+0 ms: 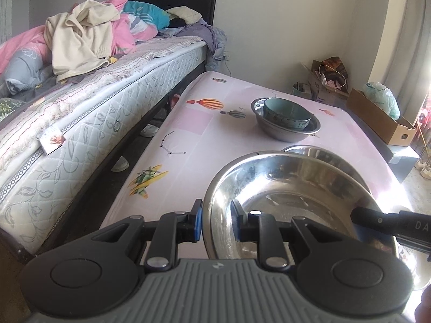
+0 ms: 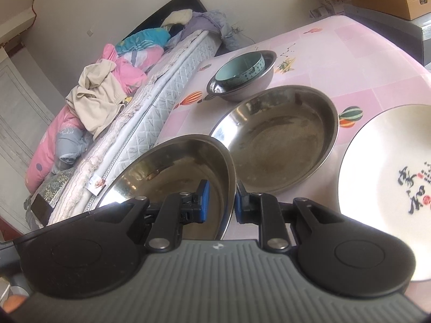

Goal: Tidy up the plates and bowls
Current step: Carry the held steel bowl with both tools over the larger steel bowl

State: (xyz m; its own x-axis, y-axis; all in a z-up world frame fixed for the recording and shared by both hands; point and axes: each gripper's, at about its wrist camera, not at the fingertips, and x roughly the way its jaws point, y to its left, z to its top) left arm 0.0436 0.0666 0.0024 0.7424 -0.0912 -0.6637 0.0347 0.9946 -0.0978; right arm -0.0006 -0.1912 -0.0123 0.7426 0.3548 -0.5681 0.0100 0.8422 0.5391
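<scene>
Black left gripper (image 1: 216, 222), blue-padded fingers (image 1: 198, 222), ribbed grey body, silver screws

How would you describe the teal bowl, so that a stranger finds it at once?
Start at the pink table beside the bed. At its far end stands a small steel bowl, and the teal bowl sits tilted inside it. It is the only coloured bowl; the others are bare steel.
</scene>
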